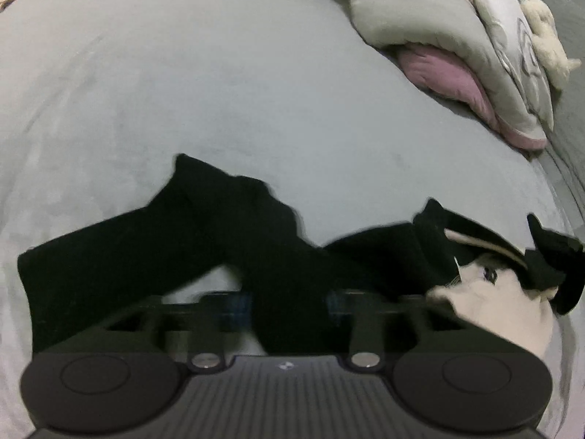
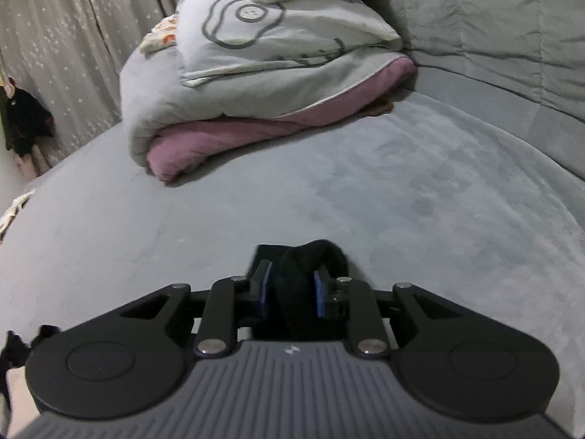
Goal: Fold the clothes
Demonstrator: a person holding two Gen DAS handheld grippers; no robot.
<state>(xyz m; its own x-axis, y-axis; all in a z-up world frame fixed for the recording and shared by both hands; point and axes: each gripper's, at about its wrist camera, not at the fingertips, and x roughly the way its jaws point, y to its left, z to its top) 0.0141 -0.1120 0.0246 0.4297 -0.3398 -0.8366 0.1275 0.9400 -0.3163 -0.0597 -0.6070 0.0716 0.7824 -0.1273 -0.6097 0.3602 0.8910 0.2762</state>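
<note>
Left gripper (image 1: pixel 290 301): my jaws look pinched on the black cloth garment (image 1: pixel 153 241) sprawled over the grey plush bedspread (image 1: pixel 182 91), though blur hides the pads. Right gripper (image 2: pixel 291 292) narrow, clamping a bunched fold; a thin bite may slip on lifting.

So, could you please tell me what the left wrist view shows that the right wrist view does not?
Only the left wrist view shows the black garment spread out across the bed, with a white patch at its right end, and the left claw closed on it.

Only the right wrist view shows the curtain, dark clothes hanging at the left, and the right claw shut on a bunched black fold.

Both show the grey bed, the folded grey and pink quilt and the printed pillow.
</note>
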